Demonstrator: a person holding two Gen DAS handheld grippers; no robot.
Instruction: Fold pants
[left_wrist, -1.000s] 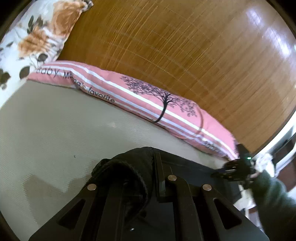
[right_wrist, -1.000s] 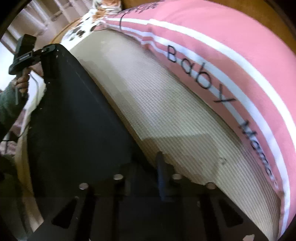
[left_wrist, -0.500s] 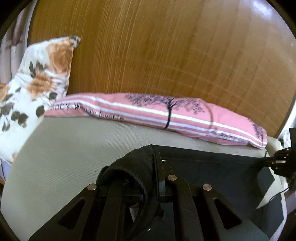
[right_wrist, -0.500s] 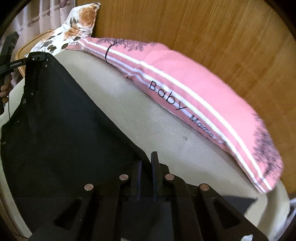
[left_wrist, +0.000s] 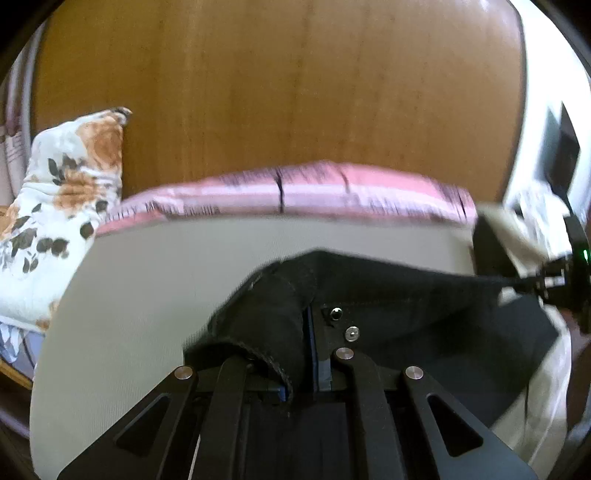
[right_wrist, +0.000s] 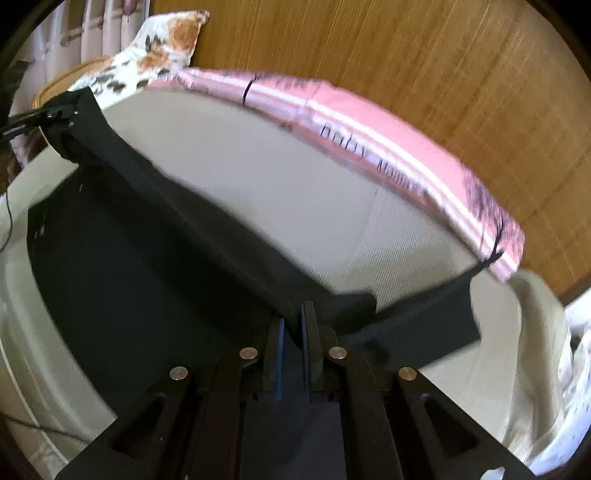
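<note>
1. Over the bed (left_wrist: 147, 295) we hold the black pants (left_wrist: 406, 306) stretched between our two tools, the cloth raised and hanging above the beige sheet.
2. Our left tool (left_wrist: 308, 343) is clenched on a bunched end of the pants, with a thick roll of fabric spilling over its left finger.
3. Our right tool (right_wrist: 291, 332) is clamped on the other end of the pants (right_wrist: 147, 258), a narrow strip of fabric pinched between its blue-lined fingers and a loose flap falling to its right.
4. From the right wrist view, the left tool (right_wrist: 59, 110) shows far off at the upper left, gripping the taut edge.
5. Behind the pants, a pink striped pillow (left_wrist: 295, 192) lies along the wooden headboard (left_wrist: 277, 92).
6. Beside it, at the left, a floral pillow (left_wrist: 62, 206) leans upright.
</note>
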